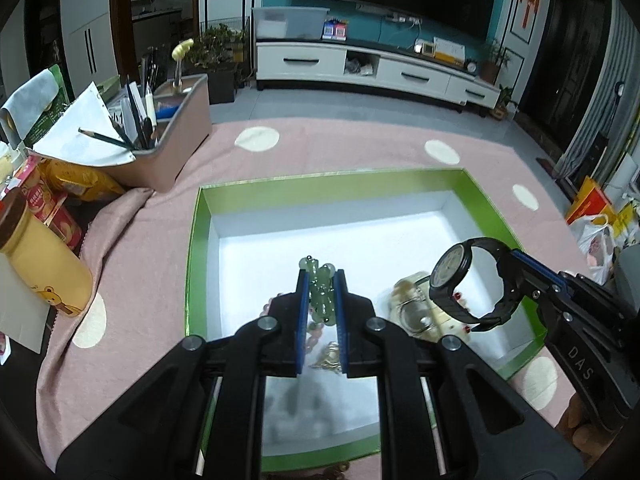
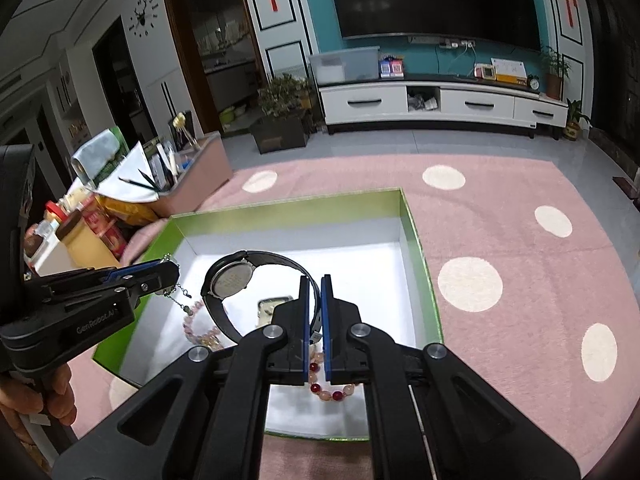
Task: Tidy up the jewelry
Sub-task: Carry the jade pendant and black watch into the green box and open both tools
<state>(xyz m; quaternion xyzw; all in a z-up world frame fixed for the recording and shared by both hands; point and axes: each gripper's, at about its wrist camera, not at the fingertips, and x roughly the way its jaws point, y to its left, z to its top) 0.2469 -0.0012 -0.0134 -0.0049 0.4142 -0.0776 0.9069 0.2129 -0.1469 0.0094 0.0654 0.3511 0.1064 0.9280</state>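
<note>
Left wrist view
- Left hand-held gripper (image 1: 323,280): nearly closed, pinched on a green bead bracelet (image 1: 320,286), which is held above the white floor of the green box (image 1: 196,240).
- Right hand-held gripper (image 1: 514,266): seen at the right edge of the green box, clamped on the strap of a black wristwatch (image 1: 456,276); the dial is turned toward the camera.
- Inside the green box: a pale, blurred watch (image 1: 412,304) lies below the black wristwatch; a pink bead bracelet (image 1: 310,336) and a gold-coloured piece (image 1: 330,356) are seen between the pads.
- Desk cover: a pink cloth with white dots (image 1: 256,138) is spread under the green box.
- Beyond the left corner of the green box: a brown organiser with pencils (image 1: 176,132).

Right wrist view
- Right hand-held gripper (image 2: 315,280): closed on the black wristwatch (image 2: 232,276), its loop raised over the green box (image 2: 420,248).
- Left hand-held gripper (image 2: 170,270): over the left wall of the green box; beads and a small chain (image 2: 180,290) hang from it.
- Inside the green box: a pink and red bead bracelet (image 2: 332,390) lies under the pads.
</note>
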